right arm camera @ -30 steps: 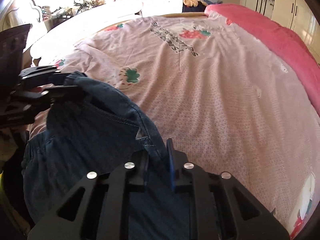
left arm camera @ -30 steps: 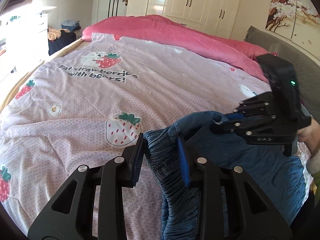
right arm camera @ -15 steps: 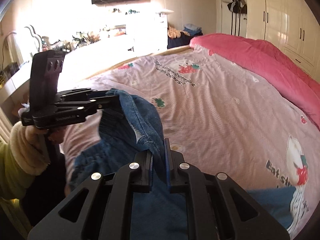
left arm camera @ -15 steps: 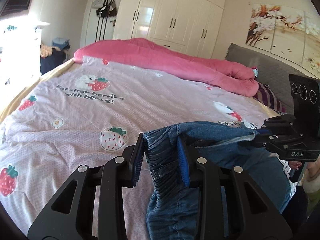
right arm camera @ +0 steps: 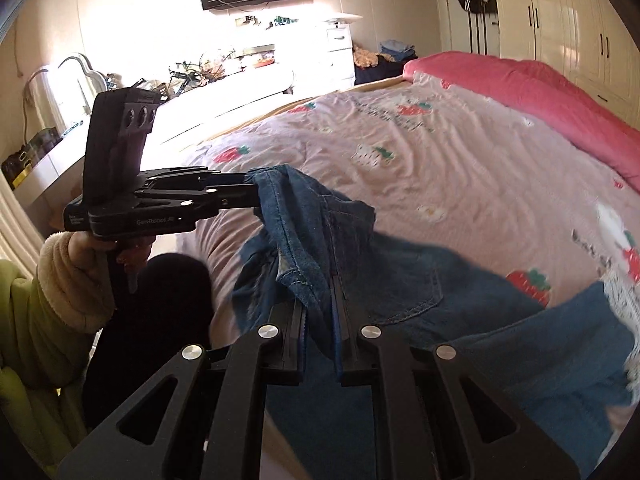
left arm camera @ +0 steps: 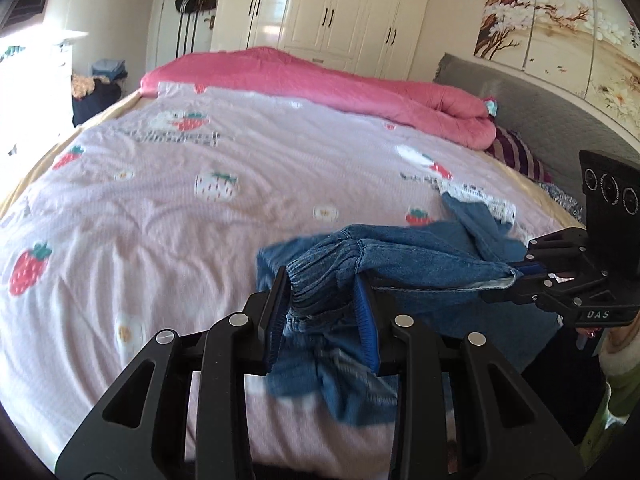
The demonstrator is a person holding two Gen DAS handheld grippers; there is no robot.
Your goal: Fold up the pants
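Both grippers raised since earlier, pants [left arm camera: 400, 264] lifted off bedspread [left arm camera: 160, 208] | left gripper [left arm camera: 322, 312] clamps gathered waistband | right gripper [left arm camera: 520, 276] at 3 o'clock pinches the other edge | legs hang toward 6 o'clock.

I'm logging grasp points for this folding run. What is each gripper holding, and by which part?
Both hold the denim pants. The left gripper clamps the bunched elastic waistband; the right gripper pinches a stitched edge at the top of the pants.

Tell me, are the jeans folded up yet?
Not yet. The jeans hang bunched between the left hand-held gripper and right hand-held gripper.
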